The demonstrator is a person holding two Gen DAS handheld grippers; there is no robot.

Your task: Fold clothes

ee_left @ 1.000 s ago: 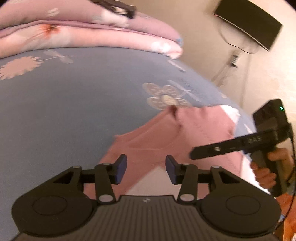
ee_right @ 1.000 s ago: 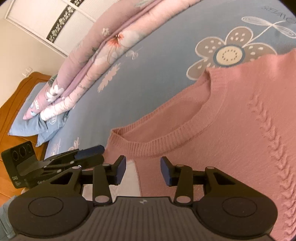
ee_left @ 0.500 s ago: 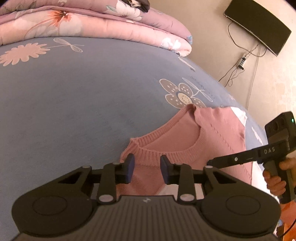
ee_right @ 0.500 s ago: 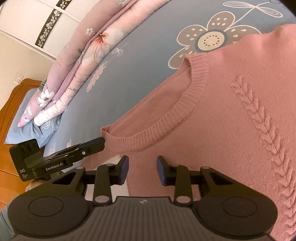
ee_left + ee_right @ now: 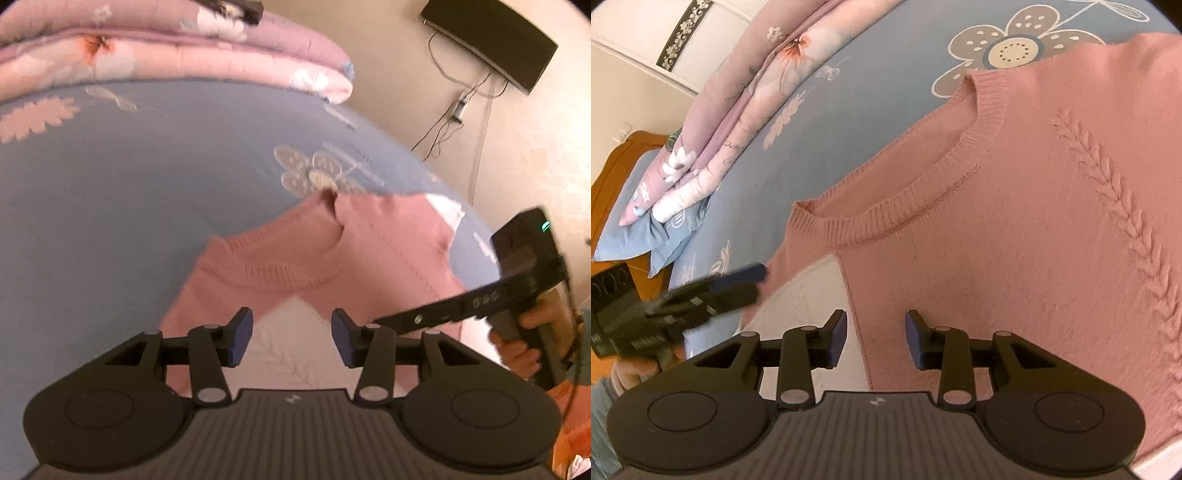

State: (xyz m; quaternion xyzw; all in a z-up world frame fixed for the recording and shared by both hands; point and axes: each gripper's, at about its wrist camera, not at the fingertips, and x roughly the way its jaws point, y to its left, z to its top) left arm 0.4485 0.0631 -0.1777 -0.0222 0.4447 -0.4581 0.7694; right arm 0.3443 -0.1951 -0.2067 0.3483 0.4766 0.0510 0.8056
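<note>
A pink knit sweater (image 5: 1015,229) lies flat on the bed (image 5: 110,206), neckline toward the pillows, with a ribbed round collar (image 5: 897,206) and a raised braid pattern (image 5: 1115,195) running down its front. A white panel (image 5: 291,343) of the same garment shows below the collar, meeting the pink knit along a straight seam. The sweater rests on a blue sheet printed with large flowers (image 5: 1004,48), one of them just beyond the collar.

The left tool (image 5: 291,341) hovers over the white panel with its blue-padded fingers spread apart, gripping nothing. The right tool (image 5: 875,339) hangs above the seam between white and pink, likewise released and empty. Each tool appears in the other's view, held by a hand (image 5: 532,339).

Beyond the sweater, a folded pink floral quilt (image 5: 177,59) lies along the far side of the bed, with blue pillows (image 5: 646,236) stacked against a wooden headboard (image 5: 617,162). A dark screen (image 5: 491,40) is mounted on the wall, cables (image 5: 450,125) hanging beneath it.
</note>
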